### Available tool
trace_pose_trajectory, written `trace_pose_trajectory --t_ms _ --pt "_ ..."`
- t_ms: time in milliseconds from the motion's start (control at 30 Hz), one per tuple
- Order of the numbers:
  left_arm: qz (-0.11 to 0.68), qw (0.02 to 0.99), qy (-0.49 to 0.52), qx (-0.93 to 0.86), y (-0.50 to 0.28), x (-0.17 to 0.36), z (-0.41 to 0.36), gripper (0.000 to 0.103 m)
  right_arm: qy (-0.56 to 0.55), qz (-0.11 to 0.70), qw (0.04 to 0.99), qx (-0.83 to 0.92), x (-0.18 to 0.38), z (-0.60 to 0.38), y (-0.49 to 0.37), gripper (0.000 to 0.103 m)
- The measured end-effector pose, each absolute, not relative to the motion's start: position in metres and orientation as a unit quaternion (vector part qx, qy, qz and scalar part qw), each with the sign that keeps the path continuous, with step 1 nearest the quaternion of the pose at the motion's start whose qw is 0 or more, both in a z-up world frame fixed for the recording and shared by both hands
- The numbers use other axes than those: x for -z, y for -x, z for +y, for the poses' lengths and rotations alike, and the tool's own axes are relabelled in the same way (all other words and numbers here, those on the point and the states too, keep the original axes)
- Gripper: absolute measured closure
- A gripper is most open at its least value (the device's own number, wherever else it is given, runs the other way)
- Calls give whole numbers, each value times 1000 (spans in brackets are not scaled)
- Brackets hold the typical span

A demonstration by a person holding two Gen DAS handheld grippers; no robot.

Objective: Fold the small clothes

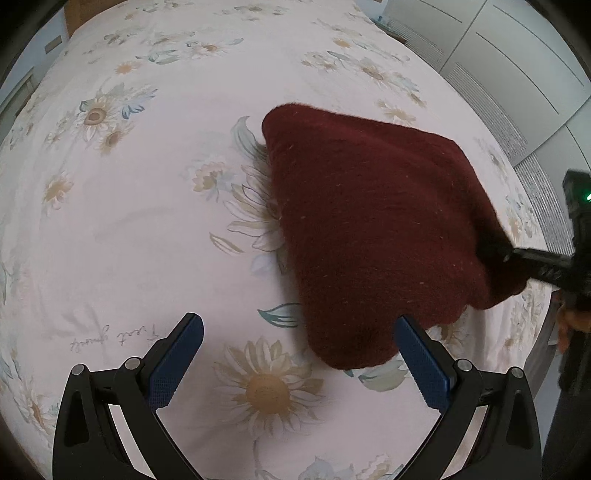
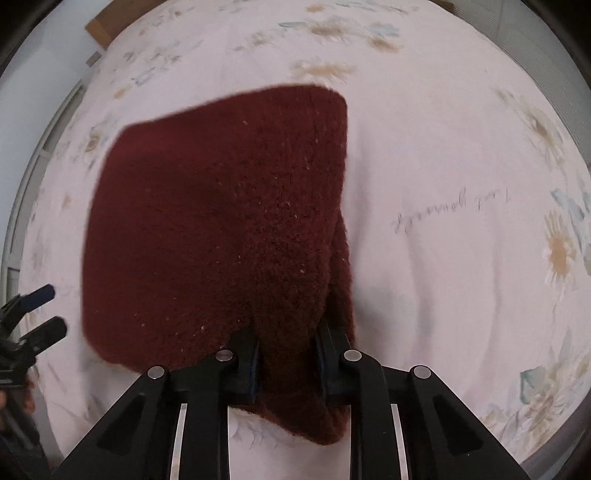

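A dark red knitted garment lies on the flowered bed sheet. In the left wrist view my left gripper stands open just above the sheet, and its right blue pad touches the garment's near edge. My right gripper reaches in from the right and clamps the garment's right side. In the right wrist view the right gripper is shut on a bunched fold of the garment, and the cloth hides its fingertips. The open left gripper shows at the left edge.
The pale pink sheet with sunflower prints covers the whole bed. White cabinet doors stand beyond the bed's right side. A wooden board shows at the far end. A hand holds the right gripper's handle.
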State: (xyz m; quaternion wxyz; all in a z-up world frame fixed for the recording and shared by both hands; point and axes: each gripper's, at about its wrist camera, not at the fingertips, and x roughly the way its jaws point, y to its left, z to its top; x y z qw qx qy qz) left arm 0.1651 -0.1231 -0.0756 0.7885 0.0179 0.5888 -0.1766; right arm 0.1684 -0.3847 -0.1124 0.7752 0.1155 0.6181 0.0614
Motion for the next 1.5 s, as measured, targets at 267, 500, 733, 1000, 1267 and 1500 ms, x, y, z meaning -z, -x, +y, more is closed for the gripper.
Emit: trace_pose_trajectory --t_ms 267,500,733,1000,1267,1500 --pt "598 784 -19 167 -170 85 -124 1 -127 606 783 -51 106 -391 -160 50" --pt "600 782 -19 165 -176 85 -125 1 -116 597 793 -36 89 -398 -162 24" --pt "595 785 -16 170 -186 82 -132 1 -116 568 814 -44 60 -393 -177 10" --pt "590 789 22 168 -227 79 -154 1 -103 594 796 -64 88 -371 -210 0" --pt "635 755 35 158 -242 130 -169 1 -161 609 772 -88 146 -384 -202 0" --pt "626 757 48 181 -231 152 -166 0 -205 612 757 -104 160 -388 -198 7"
